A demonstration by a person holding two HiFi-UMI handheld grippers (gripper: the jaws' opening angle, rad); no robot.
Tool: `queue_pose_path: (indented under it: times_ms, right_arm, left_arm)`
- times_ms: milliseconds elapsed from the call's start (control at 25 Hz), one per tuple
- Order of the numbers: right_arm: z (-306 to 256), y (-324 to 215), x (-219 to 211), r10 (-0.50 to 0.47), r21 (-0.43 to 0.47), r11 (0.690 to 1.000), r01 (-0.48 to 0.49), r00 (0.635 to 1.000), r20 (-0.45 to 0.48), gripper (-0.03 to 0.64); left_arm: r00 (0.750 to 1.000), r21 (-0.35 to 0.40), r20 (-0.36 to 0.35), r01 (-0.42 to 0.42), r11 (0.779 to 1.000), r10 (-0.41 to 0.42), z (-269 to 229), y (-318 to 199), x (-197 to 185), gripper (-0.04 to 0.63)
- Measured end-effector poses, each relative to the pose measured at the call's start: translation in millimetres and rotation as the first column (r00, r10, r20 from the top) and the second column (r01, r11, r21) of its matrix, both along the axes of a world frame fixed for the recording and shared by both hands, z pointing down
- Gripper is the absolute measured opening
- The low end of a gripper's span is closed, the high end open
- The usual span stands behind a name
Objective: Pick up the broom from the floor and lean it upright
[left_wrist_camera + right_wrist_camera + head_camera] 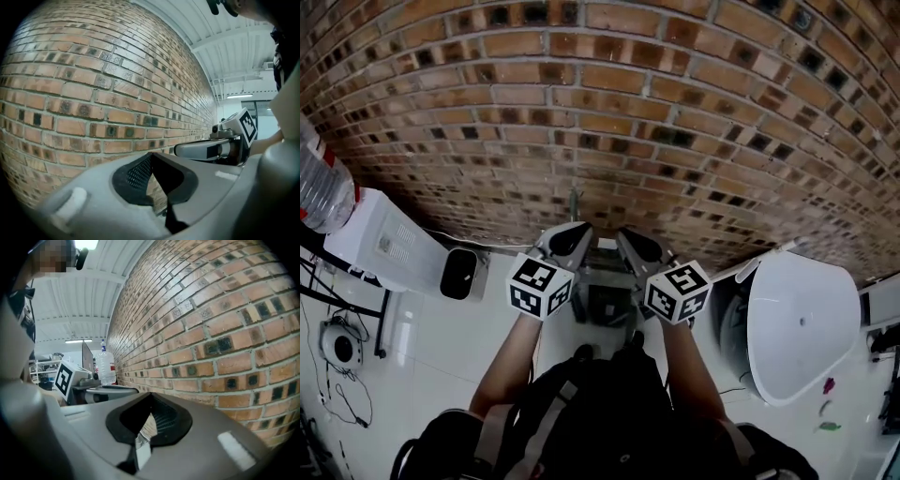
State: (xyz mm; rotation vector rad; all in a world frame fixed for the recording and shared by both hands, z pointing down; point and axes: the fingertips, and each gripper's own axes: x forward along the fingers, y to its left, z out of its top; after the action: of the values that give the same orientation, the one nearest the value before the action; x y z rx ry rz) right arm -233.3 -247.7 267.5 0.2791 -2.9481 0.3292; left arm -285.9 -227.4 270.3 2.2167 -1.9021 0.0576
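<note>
Head view: your left gripper and right gripper hang side by side facing the brick wall. Just ahead of the left, a thin pole, likely the broom, leans there unaided. Left gripper view: jaws together, empty. Right gripper view: closed likewise, apparently since nothing needs holding.

The broom shows only as a thin, dull grey-green handle, standing nearly upright at the centre of the frame, in front of the brick wall. Its lower length and head are hidden.
</note>
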Motion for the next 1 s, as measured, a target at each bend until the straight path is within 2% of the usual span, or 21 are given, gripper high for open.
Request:
queue_pose_path:
  times_ms: [320, 1000]
  right_arm:
    - [-15, -1, 7, 0.03, 0.058, 0.998, -0.031, 0.999, 0.019, 0.002]
    - [-20, -1, 6, 0.035, 0.064, 0.997, -0.037, 0.999, 0.031, 0.002]
  left_arm:
    - [1.0, 0.016, 0.015, -0.016, 1.0, 0.016, -10, -1, 7, 0.002]
    - [0.999, 0.016, 0.019, -0.033, 0.999, 0.033, -11, -1, 11, 0.001]
